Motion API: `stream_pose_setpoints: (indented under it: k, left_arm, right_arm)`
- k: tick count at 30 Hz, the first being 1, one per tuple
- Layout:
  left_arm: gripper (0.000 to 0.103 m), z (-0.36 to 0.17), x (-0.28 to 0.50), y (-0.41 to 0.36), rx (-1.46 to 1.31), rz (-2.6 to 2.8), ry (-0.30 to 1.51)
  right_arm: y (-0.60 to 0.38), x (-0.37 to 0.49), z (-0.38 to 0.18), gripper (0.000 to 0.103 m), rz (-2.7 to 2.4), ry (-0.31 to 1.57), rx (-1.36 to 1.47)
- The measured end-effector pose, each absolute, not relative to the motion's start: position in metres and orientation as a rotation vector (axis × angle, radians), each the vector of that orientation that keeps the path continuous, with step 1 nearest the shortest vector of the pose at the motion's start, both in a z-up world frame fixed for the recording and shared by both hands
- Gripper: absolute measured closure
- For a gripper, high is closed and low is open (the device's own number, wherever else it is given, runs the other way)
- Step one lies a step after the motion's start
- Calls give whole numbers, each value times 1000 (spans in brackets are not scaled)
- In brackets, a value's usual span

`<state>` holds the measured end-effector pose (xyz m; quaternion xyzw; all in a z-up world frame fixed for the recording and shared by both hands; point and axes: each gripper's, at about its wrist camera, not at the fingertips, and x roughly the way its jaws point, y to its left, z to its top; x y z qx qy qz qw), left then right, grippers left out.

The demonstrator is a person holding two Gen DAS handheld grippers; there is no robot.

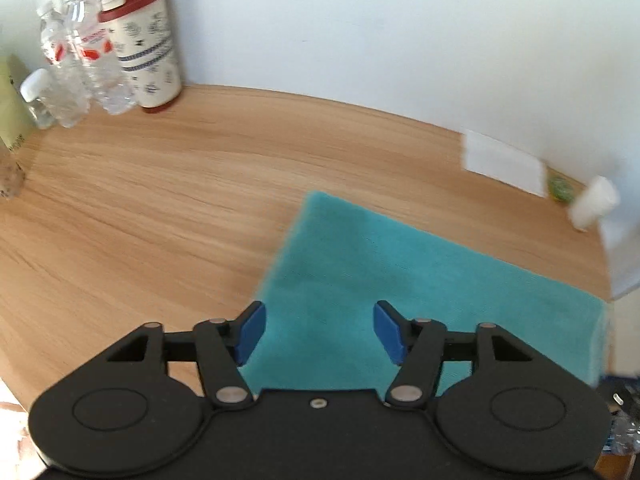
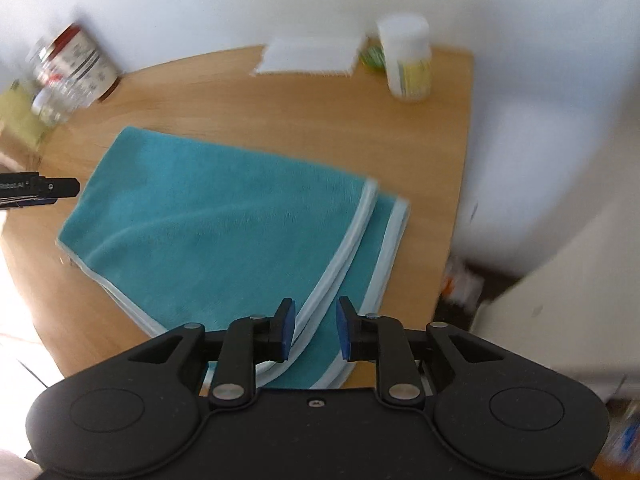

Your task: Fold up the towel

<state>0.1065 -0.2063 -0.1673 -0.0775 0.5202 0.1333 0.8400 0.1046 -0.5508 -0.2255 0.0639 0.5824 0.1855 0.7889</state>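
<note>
A teal towel (image 2: 224, 232) with a pale border lies folded over on the wooden table (image 2: 280, 104), its two bordered edges slightly offset at the right. My right gripper (image 2: 316, 322) is open above the towel's near right border strip, holding nothing. In the left wrist view the same towel (image 1: 400, 288) spreads to the right, and my left gripper (image 1: 319, 330) is open wide above its left edge, fingers apart and empty. The left gripper's tip (image 2: 56, 188) shows at the left edge of the right wrist view, beside the towel.
Plastic bottles (image 1: 76, 64) and a red-lidded canister (image 1: 148, 48) stand at the back left by the wall. A white paper (image 2: 308, 56), a small green object (image 2: 372, 56) and a white jar (image 2: 408, 60) sit at the back right. The table's right edge (image 2: 460, 184) drops off close to the towel.
</note>
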Motion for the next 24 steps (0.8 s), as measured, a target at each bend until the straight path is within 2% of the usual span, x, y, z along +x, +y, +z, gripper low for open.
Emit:
stream_pose_setpoints:
  k: [4,10,12,13,24]
  left_arm:
    - [37,-186,129,-171,-161,265,1135]
    - [37,-203,151,-149,-134,183,1165]
    - [37,-209,158,-145,-126,145,1186]
    - [37,-212,160,-145,-118,131,1193]
    - [35,-208,168,-152,-36,61,1196]
  right_arm:
    - [-556,98,-233,70,319,1256,285]
    - [-561,95,-237,69,239,1237,419]
    - [-564,95,-237,79,240,1235,464]
    - [-562,94,-236,91,240,1233,458]
    - [-549,82,-197,95,167,1111,391]
